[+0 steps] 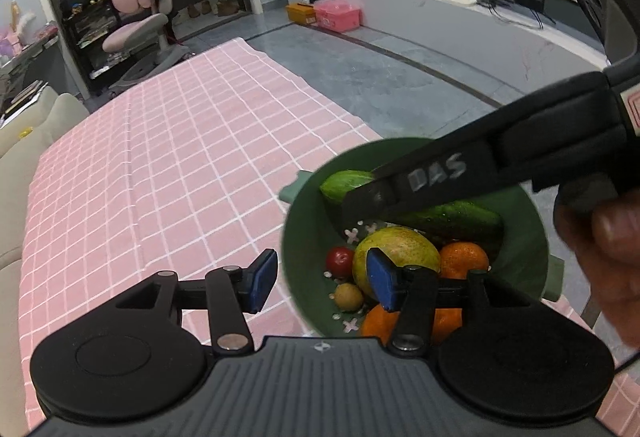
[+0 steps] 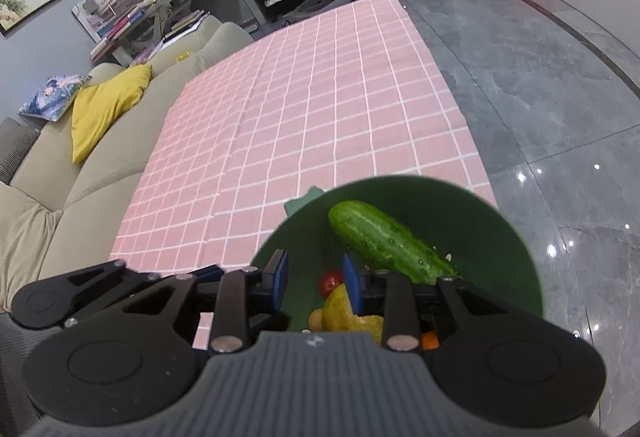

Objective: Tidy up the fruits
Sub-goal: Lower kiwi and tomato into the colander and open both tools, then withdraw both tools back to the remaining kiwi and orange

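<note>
A dark green bowl [image 1: 304, 237] sits at the near right edge of the pink checked tablecloth [image 1: 180, 157]. It holds a cucumber [image 1: 460, 215], a yellow-green mango [image 1: 400, 249], oranges [image 1: 464, 257], a small red tomato [image 1: 339, 261] and a small yellow fruit [image 1: 349, 296]. My left gripper [image 1: 324, 283] is open over the bowl's left rim. My right gripper [image 2: 314, 275] is open and empty above the bowl [image 2: 480, 221], beside the cucumber [image 2: 384, 241]; it also shows in the left wrist view [image 1: 360, 197] lying over the cucumber.
A beige sofa [image 2: 80, 177] with a yellow cushion [image 2: 108, 105] runs along the table's left side. Grey tiled floor [image 2: 540, 97] lies to the right. A pink chair [image 1: 136, 25] and shelves stand beyond the table's far end.
</note>
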`<action>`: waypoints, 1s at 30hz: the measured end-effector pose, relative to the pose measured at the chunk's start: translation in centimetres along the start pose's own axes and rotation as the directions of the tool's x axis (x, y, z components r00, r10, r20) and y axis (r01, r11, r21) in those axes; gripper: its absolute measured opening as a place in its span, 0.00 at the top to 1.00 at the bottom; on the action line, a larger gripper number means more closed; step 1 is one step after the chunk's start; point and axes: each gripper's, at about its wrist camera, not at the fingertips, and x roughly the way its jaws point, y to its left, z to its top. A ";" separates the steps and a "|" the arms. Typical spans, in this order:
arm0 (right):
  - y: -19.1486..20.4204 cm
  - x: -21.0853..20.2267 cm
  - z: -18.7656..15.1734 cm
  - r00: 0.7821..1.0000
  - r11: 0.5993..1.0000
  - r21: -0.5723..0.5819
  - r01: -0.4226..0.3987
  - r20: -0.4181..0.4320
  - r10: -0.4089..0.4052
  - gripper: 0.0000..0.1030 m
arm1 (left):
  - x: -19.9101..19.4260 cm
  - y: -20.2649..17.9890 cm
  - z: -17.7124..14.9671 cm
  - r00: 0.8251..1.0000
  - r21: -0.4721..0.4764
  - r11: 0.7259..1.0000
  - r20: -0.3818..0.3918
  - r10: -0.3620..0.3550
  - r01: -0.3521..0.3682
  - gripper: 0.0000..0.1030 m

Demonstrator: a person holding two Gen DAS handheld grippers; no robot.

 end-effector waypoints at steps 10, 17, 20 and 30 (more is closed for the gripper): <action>1.8 -4.0 -1.1 0.999 0.997 -0.068 -0.028 0.040 0.031 0.73 | -6.7 3.7 -3.0 0.997 -0.154 0.986 0.029 0.075 -0.070 0.41; 3.5 -5.9 -4.3 0.999 0.993 -0.117 -0.032 0.037 0.037 0.73 | -10.0 5.2 -8.0 0.992 -0.221 0.967 -0.001 0.127 -0.124 0.37; 4.0 -6.3 -5.8 0.999 0.991 -0.134 -0.031 0.023 0.034 0.73 | -10.7 5.3 -10.3 0.993 -0.262 0.958 -0.028 0.118 -0.121 0.37; 6.2 -7.2 -12.7 0.999 0.986 -0.166 0.002 -0.040 -0.009 0.73 | -11.6 4.3 -16.2 0.996 -0.301 0.951 -0.065 0.059 -0.076 0.35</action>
